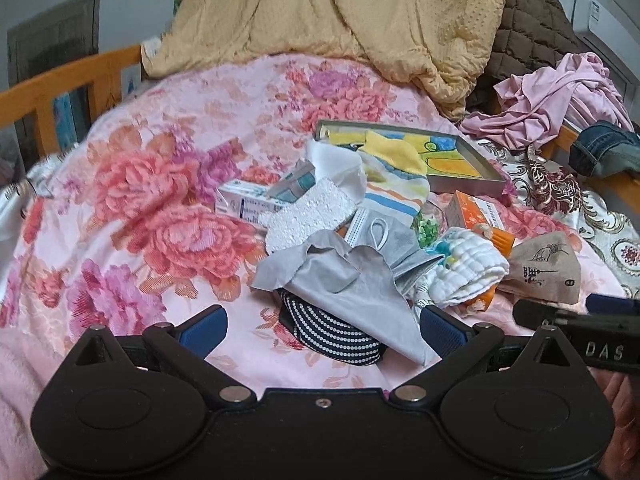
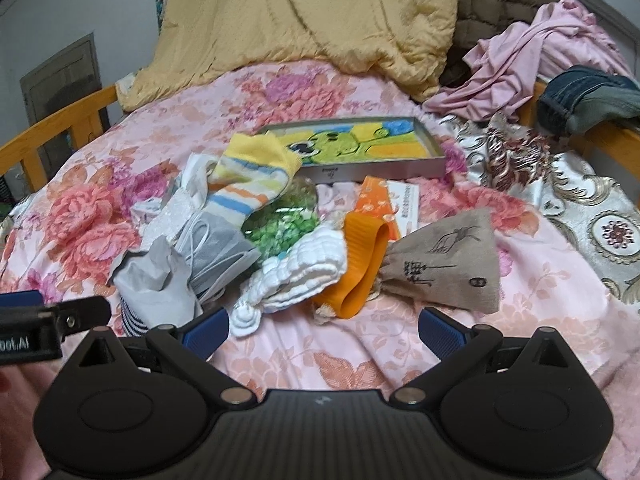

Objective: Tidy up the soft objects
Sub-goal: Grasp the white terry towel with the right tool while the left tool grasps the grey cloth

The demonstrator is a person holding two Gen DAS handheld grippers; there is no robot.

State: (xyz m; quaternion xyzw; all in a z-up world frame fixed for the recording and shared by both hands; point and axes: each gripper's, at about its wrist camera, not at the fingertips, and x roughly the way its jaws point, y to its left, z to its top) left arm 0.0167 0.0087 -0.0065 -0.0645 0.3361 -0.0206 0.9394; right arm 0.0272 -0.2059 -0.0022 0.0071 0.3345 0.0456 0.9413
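A heap of small items lies on the floral bedspread (image 1: 160,184). In the left wrist view a grey cloth (image 1: 344,280) covers a black-and-white striped piece (image 1: 332,336), with a grey face mask (image 1: 392,240), a striped sock (image 1: 392,184), a white folded cloth (image 1: 464,268) and a brown drawstring pouch (image 1: 548,268). My left gripper (image 1: 324,330) is open, its jaws on either side of the striped piece. My right gripper (image 2: 324,330) is open and empty above the bedspread, just before the white cloth (image 2: 304,276), orange ribbed band (image 2: 360,264) and pouch (image 2: 452,260).
A shallow grey tray (image 2: 376,172) with a colourful picture inside sits behind the heap. Small cartons (image 1: 248,200) and an orange box (image 1: 476,212) lie among the items. A yellow quilt (image 1: 340,20), pink garment (image 1: 560,96) and jeans (image 1: 604,148) lie behind. Wooden bed rails (image 1: 60,92) flank the bed.
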